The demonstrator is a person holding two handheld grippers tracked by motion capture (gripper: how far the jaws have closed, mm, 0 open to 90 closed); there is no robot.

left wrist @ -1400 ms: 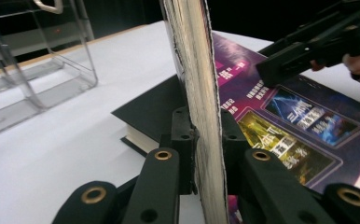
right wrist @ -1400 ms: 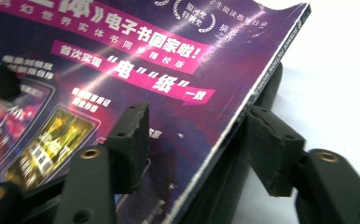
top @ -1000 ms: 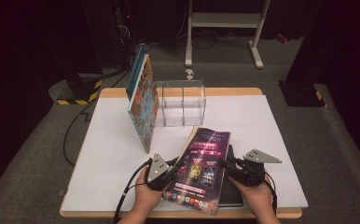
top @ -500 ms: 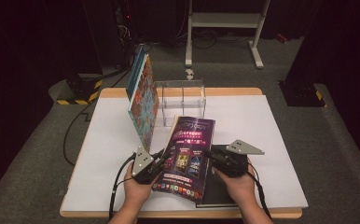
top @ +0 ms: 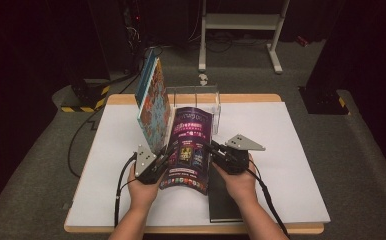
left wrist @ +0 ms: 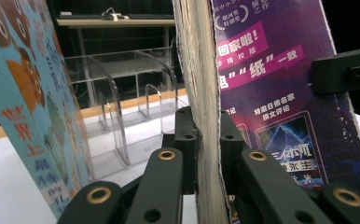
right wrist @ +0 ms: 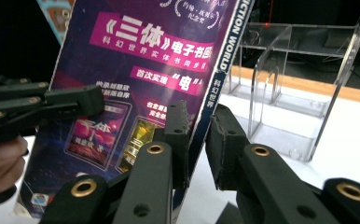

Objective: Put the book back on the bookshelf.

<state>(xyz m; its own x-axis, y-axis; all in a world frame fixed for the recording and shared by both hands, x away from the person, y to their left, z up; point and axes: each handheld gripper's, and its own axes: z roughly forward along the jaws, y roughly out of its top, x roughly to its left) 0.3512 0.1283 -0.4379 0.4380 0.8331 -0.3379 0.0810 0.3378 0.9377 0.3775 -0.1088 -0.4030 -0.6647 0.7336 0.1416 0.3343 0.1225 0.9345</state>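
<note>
Nearest the table's front edge, a dark book (top: pixel 226 197) lies flat on the white table (top: pixel 291 165), partly under the person's right hand (top: pixel 238 182).

Just beyond, both grippers hold a purple magazine (top: pixel 188 150) between them, tilted up off the table, bottom edge curling toward the person. Left gripper (top: pixel 156 162): jaws closed on the magazine's page edge; in the left gripper view the paper stack (left wrist: pixel 206 116) runs straight up between the pads. Right gripper (top: pixel 220 152): jaws straddle the spine side (right wrist: pixel 213 100); a gap shows beside the right pad, so firm clamping or loose bracketing — cannot tell. Judgement: a grip on each side keeps the limp magazine from folding while it is raised toward vertical.

Left of the magazine, a blue book (top: pixel 153 107) stands upright, tilted, at the rack's left side; whether it sits in a slot or leans against it I cannot tell.

Farthest, the clear rack (top: pixel 201 100), its dividers (right wrist: pixel 266 79) forming slots. Those visible look empty. Judgement: magazine likely headed for a slot beside the blue book.
</note>
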